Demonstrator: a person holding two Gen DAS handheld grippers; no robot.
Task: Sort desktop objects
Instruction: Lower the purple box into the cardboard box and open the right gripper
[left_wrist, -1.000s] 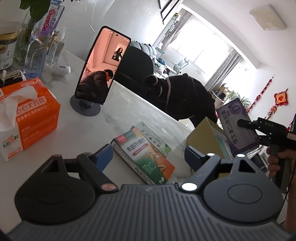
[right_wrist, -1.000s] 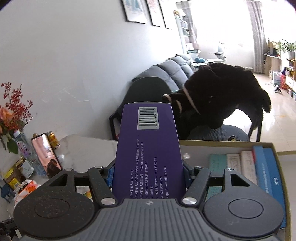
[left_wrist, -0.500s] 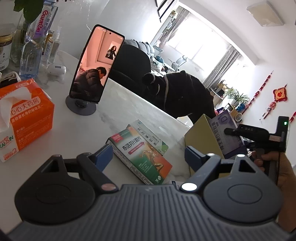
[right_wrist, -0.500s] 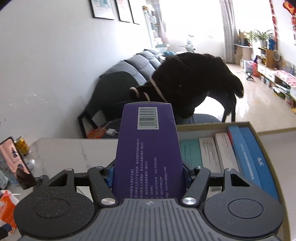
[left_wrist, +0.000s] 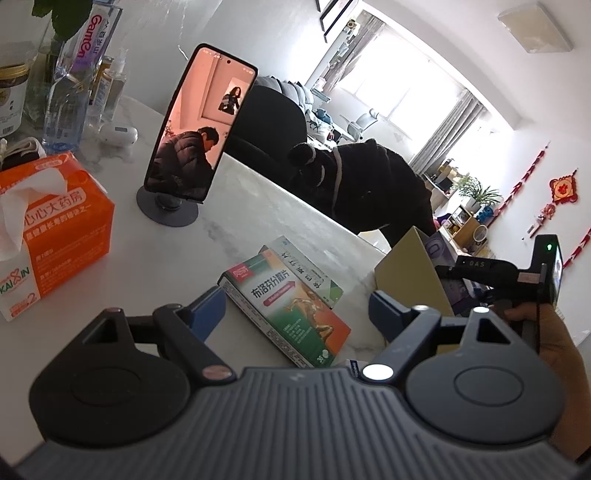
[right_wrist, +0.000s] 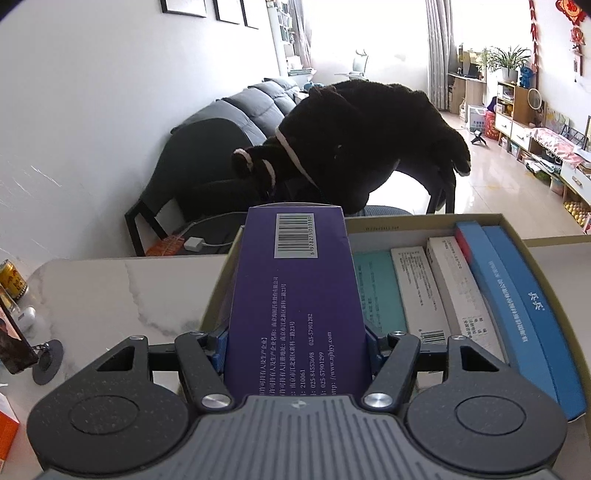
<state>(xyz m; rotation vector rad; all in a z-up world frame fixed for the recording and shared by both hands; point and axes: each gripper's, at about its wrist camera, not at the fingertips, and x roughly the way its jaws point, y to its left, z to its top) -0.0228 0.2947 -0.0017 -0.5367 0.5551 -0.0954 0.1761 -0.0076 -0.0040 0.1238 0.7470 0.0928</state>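
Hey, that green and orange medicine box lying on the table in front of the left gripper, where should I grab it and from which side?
Grip the green and orange box across its two long edges near the middle, coming down from above. It lies flat, partly atop a white and green box, so the long sides are exposed. The left gripper is open and would likely need to turn to square up.

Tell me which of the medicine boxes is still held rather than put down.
The purple box, clamped in the right hand-held gripper above the cardboard box; the others lie in it or on the table.
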